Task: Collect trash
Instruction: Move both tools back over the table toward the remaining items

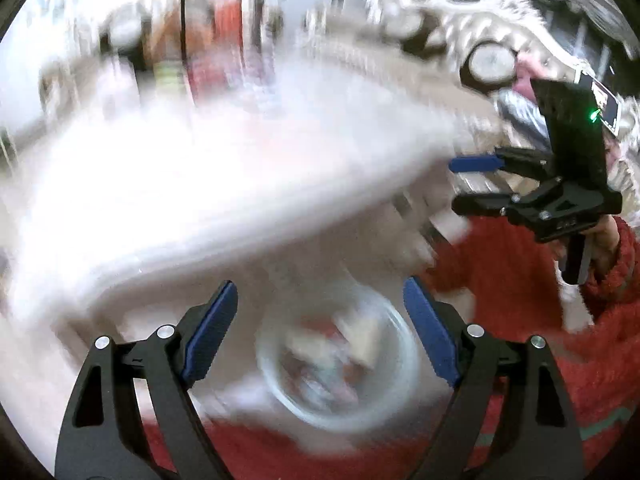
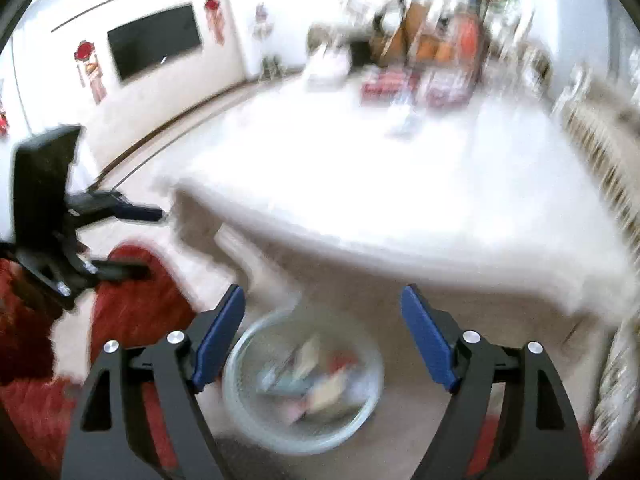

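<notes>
In the left wrist view, heavily blurred, the left gripper (image 1: 320,328) is seen with its blue pads spread wide and nothing between them, above a round clear bin (image 1: 336,364) standing on the floor with crumpled trash (image 1: 340,356) lying inside it. To its right, the right gripper (image 1: 456,184) is seen held by a hand (image 1: 604,244) in a red sleeve (image 1: 608,340), its jaws likewise parted and empty. In the right wrist view, the white table (image 2: 360,184) is shown behind the bin, and a dark screen (image 2: 154,40) is mounted on the wall at upper left.
</notes>
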